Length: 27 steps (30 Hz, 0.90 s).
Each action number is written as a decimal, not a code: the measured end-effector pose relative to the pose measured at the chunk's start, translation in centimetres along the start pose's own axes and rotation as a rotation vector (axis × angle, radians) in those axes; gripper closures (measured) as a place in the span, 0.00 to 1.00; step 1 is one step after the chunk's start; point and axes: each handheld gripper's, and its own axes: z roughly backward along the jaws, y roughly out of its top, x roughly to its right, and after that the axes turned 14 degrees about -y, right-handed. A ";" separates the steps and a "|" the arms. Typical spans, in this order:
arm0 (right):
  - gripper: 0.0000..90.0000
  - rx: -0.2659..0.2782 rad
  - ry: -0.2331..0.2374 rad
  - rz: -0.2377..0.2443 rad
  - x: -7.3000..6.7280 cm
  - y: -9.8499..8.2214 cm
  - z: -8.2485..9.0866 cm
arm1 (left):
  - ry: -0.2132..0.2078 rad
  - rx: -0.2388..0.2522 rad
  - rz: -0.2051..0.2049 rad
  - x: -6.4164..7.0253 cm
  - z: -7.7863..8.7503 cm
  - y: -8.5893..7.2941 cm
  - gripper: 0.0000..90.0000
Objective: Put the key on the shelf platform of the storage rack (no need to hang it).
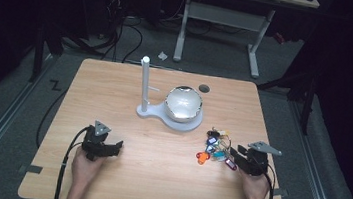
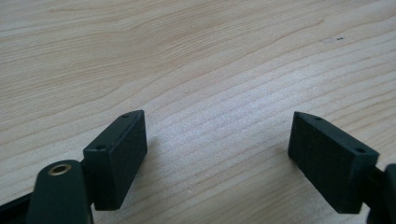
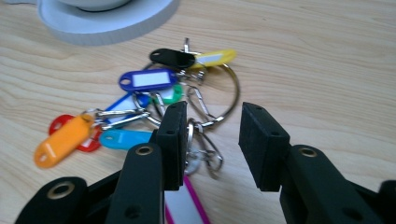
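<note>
A person's two forearms come in from the near edge, each hand gripping a black two-jaw tool. The left tool sits low with its jaws spread wide and nothing between them. The right tool points inward, its jaws partly drawn together.

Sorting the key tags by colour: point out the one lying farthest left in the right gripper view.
The orange tag: it lies leftmost, over a red tag.
</note>
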 end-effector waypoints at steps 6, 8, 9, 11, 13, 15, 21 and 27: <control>0.70 0.005 0.037 0.021 -1.2 0.8 -0.3 | 0.000 0.000 0.000 0.0 0.0 0.0 0.22; 0.70 0.005 0.047 0.029 -1.6 1.1 -0.4 | 0.000 0.000 0.000 0.0 0.0 0.0 0.22; 0.70 0.003 0.052 0.035 -1.8 1.2 -0.5 | 0.000 0.000 0.000 0.0 0.0 0.0 0.22; 0.71 0.005 0.063 0.045 -2.2 1.4 -0.7 | 0.001 0.001 0.001 0.0 0.0 0.0 0.22; 0.71 -0.002 0.071 0.051 -2.7 1.6 -0.9 | 0.001 0.000 0.001 0.0 0.0 0.0 0.22; 0.71 -0.004 0.081 0.066 -3.2 1.9 -1.1 | 0.001 0.000 0.001 0.0 0.0 0.0 0.22; 0.71 -0.017 0.105 0.086 -4.3 2.4 -2.1 | 0.001 0.000 0.001 0.0 0.0 0.0 0.22; 0.74 -0.041 0.111 0.107 -5.1 2.7 -3.0 | 0.001 0.001 0.001 0.0 0.0 0.0 0.22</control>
